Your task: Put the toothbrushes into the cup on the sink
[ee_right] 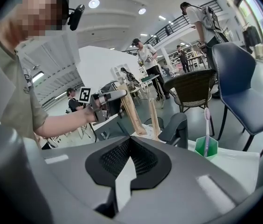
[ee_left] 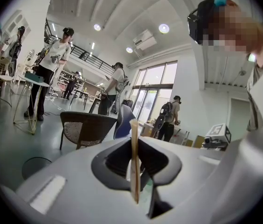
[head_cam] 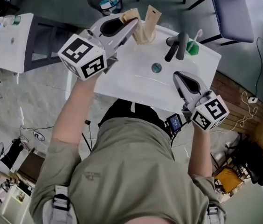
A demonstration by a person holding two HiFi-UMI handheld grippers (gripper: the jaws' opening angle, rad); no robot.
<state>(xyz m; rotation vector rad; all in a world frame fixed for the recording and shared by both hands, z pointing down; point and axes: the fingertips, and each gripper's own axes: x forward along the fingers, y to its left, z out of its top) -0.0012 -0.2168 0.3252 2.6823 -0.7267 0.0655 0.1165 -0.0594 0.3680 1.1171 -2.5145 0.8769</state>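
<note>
Nearest us, at 4 o'clock from the drain (head_cam: 156, 68) of the sink (head_cam: 124, 80), our right gripper (head_cam: 178, 77) has its jaws together on nothing. At 10 o'clock our left gripper (head_cam: 132, 26) pinches a tan toothbrush pack (head_cam: 131, 16), contents hidden, beside a second pack (head_cam: 153, 14). Farthest, at 2 o'clock, the faucet (head_cam: 177, 46) partly hides the green cup (head_cam: 193, 48) holding one toothbrush (head_cam: 198, 33).

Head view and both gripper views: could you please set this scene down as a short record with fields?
Sink: white, black faucet at its rim
Cup: green, beside the faucet, one toothbrush standing in it
Left tool: shut on a flat tan strip at the sink's far left corner
Second tan strip: standing beside it, not held
Right tool: tips together, empty, over the sink's near edge
</note>
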